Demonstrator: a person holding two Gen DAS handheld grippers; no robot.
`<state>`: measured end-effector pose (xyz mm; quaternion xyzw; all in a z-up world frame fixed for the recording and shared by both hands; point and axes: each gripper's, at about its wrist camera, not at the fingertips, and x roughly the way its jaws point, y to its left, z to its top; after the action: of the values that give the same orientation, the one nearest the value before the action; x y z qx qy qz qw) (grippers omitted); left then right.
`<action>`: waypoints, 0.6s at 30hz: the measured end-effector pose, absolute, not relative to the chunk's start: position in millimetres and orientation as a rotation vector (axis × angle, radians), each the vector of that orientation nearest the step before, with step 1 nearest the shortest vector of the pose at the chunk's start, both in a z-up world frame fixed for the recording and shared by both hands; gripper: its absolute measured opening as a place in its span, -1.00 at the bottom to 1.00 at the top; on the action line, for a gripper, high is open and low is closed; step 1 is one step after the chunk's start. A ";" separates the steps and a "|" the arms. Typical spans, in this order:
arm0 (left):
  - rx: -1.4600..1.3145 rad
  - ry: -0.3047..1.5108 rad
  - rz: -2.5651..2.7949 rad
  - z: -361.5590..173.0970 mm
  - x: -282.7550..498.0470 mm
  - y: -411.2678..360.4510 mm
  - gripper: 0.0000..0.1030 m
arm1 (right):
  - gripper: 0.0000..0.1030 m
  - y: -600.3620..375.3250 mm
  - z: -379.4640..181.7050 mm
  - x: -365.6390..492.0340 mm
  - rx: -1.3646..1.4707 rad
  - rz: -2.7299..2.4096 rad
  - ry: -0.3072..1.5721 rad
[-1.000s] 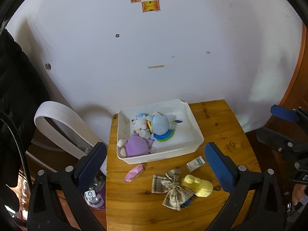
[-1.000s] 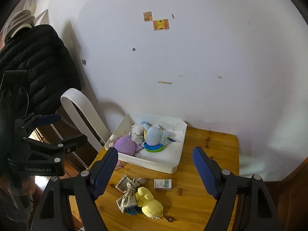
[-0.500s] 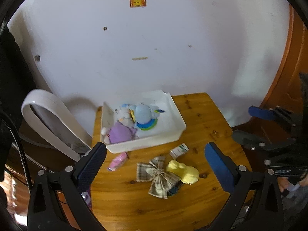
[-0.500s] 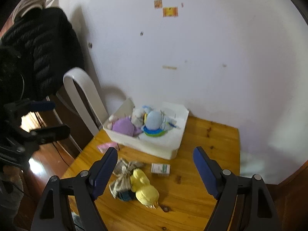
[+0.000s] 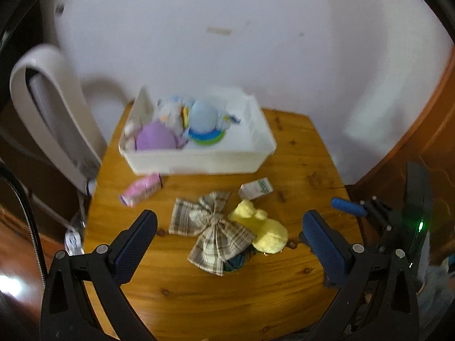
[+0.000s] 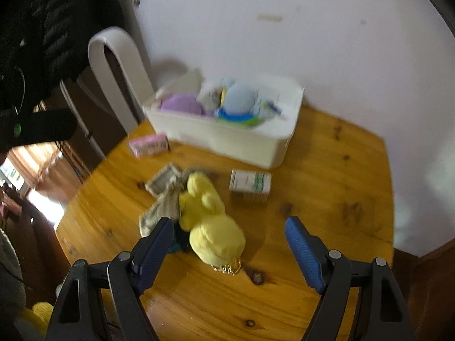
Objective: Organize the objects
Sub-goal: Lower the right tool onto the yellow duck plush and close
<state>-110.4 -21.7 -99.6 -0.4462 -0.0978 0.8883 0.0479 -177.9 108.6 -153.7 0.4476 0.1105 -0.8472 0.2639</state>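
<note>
At the left edge of the wooden tabletop (image 5: 298, 167) lay a pink packet (image 5: 140, 191), loose and just in front of the white bin (image 5: 199, 161). The bin sat at the back against the wall and already held a purple plush (image 5: 155, 139) and a blue plush (image 5: 202, 117), with something pale between them too blurred to name.

The left claw (image 5: 229, 228) hung released and empty over the near middle of the tabletop, its fingers spread wide. Between them in that view lay a plaid bow (image 5: 210, 227), touching a yellow plush (image 6: 212, 224) to its right. A small white-and-green box (image 6: 250, 185) sat just beyond the plush, near the bin's front wall.

The right claw (image 6: 229, 240) was likewise released and held nothing, poised low over the yellow plush.

Judging from this, the sorting was partly done: two or three soft toys were binned, while four items remained out on the tabletop. The yellow plush looked the likeliest next pick.
</note>
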 end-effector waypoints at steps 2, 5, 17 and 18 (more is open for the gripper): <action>-1.433 -0.340 2.689 -119.0 -118.0 -23.0 0.98 | 0.58 101.9 -172.0 -180.6 1.239 -2.261 0.311; -1.539 -0.379 2.666 -143.6 -129.2 -22.4 0.98 | 0.58 93.3 -194.9 -186.2 1.277 -2.233 0.327; -1.761 -0.618 2.549 -211.3 -164.7 -26.2 0.97 | 0.25 105.3 -237.0 -212.9 1.383 -2.191 0.151; -1.773 -0.634 2.543 -215.3 -167.2 -27.3 0.96 | 0.25 108.3 -236.9 -212.7 1.383 -2.197 0.140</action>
<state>-167.2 -27.3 -215.3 -0.5604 -0.2003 0.8036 -0.0112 -212.7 108.3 -236.9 0.5127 0.0519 -0.8142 0.2675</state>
